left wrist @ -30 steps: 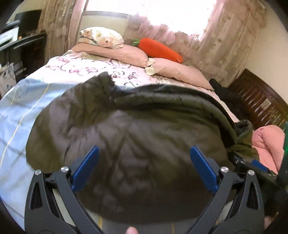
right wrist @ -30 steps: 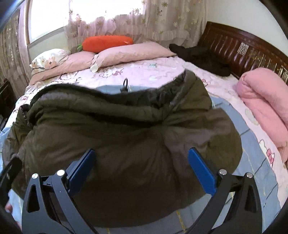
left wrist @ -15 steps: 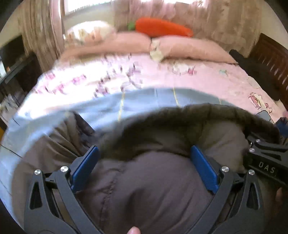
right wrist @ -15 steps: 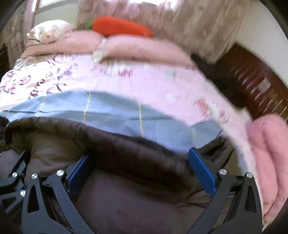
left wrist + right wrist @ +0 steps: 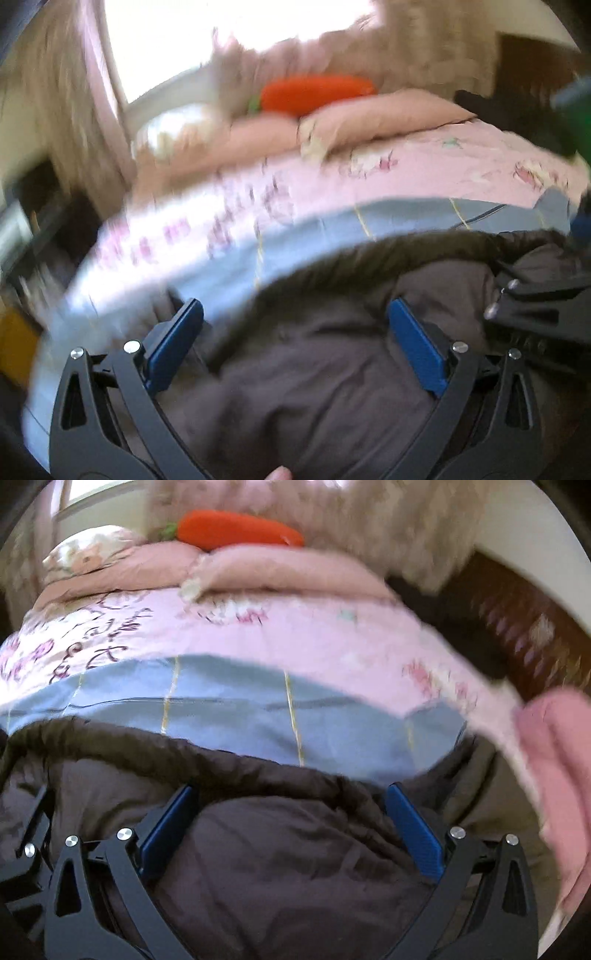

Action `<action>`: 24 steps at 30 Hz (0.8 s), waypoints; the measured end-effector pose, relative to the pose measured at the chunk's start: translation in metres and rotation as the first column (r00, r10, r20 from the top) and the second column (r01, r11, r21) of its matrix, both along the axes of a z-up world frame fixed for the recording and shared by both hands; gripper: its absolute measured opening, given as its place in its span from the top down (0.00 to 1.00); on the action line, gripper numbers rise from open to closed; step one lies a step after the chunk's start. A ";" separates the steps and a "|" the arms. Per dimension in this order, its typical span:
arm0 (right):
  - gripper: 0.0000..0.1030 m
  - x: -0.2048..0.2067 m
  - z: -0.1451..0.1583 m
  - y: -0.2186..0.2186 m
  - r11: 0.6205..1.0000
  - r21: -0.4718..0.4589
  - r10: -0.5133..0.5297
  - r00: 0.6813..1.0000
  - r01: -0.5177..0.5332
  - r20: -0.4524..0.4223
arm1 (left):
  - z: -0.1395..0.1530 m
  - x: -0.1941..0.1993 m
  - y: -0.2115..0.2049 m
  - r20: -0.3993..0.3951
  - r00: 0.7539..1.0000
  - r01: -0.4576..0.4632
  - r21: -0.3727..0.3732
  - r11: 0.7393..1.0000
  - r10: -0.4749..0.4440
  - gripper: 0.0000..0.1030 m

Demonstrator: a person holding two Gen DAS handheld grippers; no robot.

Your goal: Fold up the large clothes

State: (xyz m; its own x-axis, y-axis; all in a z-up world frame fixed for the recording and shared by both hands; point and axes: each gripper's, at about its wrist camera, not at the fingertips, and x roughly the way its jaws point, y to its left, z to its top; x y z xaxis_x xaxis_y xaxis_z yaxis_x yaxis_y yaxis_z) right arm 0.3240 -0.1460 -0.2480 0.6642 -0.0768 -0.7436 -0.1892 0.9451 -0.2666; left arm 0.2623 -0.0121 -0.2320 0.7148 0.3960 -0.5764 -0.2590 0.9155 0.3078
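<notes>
A large dark olive-brown padded jacket (image 5: 332,369) lies bunched on the bed and fills the lower half of both views (image 5: 277,849). Its fur-like trimmed edge (image 5: 369,254) curves across just beyond the fingers. My left gripper (image 5: 295,332) is open, its blue pads wide apart over the jacket. My right gripper (image 5: 291,816) is open too, pads spread over the jacket's dark fabric. The right gripper's black frame shows at the right edge of the left wrist view (image 5: 535,302). Both views are blurred by motion.
The bed has a light blue sheet (image 5: 240,716) and a pink flowered cover (image 5: 258,635). Pink pillows (image 5: 277,572) and an orange carrot cushion (image 5: 236,528) lie at the far side. A pink blanket (image 5: 554,757), dark clothing (image 5: 517,110) and a wooden headboard (image 5: 517,620) are at the right.
Both grippers have dropped low and close over the jacket and stay open. The jacket is now bunched nearer me, baring the blue sheet beyond it. The views swung and blurred.
</notes>
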 end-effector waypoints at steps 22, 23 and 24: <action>0.01 -0.004 -0.008 -0.153 0.983 -0.061 -0.160 0.970 0.174 0.186 | -0.047 -0.071 0.171 -0.098 0.912 -0.410 -0.171 0.896 0.398 0.02; 0.01 -0.009 -0.006 -0.162 0.978 -0.033 -0.195 0.961 0.205 0.198 | -0.047 -0.076 0.172 -0.078 0.903 -0.431 -0.171 0.886 0.423 0.02; 0.01 -0.012 -0.006 -0.169 0.970 -0.028 -0.231 0.949 0.242 0.213 | -0.047 -0.083 0.169 -0.055 0.893 -0.450 -0.161 0.878 0.447 0.02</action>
